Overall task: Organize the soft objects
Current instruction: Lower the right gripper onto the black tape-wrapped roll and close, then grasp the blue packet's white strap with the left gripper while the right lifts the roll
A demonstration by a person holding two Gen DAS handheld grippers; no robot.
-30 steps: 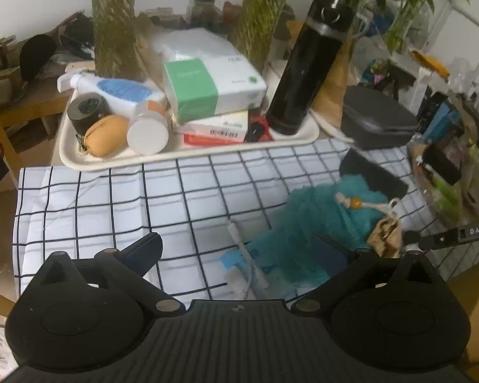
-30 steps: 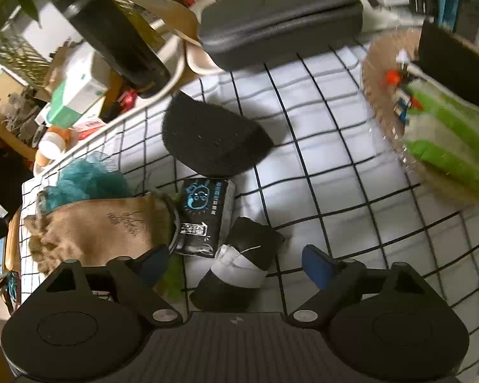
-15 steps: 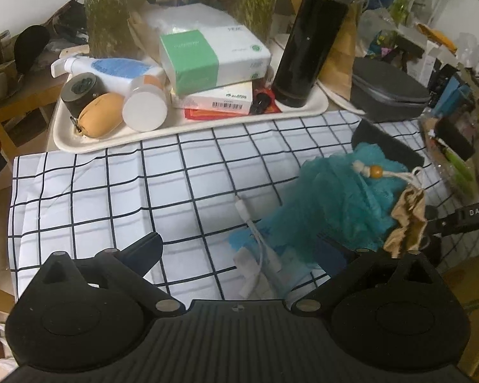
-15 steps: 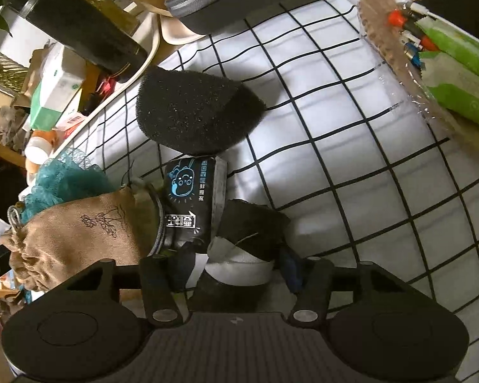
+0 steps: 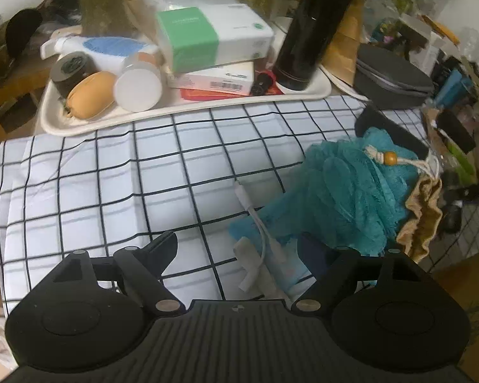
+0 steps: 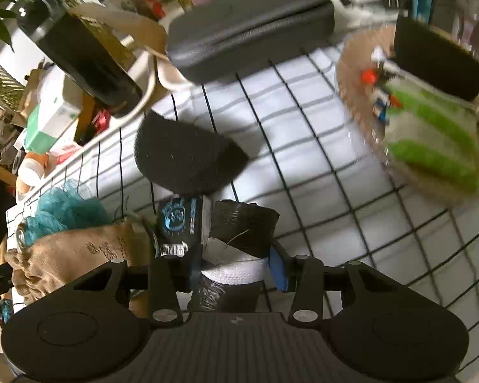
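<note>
While right gripper (image 6: 236, 269) jaws clamp black roll (image 6: 239, 239), left gripper (image 5: 239, 249) jaws, closing, straddle white cable (image 5: 255, 223).

White cloth (image 5: 118, 172) with a black grid is spread over the desk. Teal mesh pouf (image 5: 348, 188) is seen beside a tan drawstring pouch (image 6: 70, 255) printed with a dark motif; an orange bead (image 5: 390, 158) is strung on the pouch's white cord. A black roll with a white band (image 6: 239, 249) is seen, next to a black packet with blue print (image 6: 178, 220). Black sponge (image 6: 182, 159), grey zip case (image 6: 249, 28), black flask (image 5: 316, 28). Cream tray (image 5: 89, 124) is loaded with a green-and-white box (image 5: 210, 36) and an ochre pouch (image 5: 91, 94). Blue pads are noted on the fingers (image 6: 277, 268). White cable (image 5: 258, 226).
</note>
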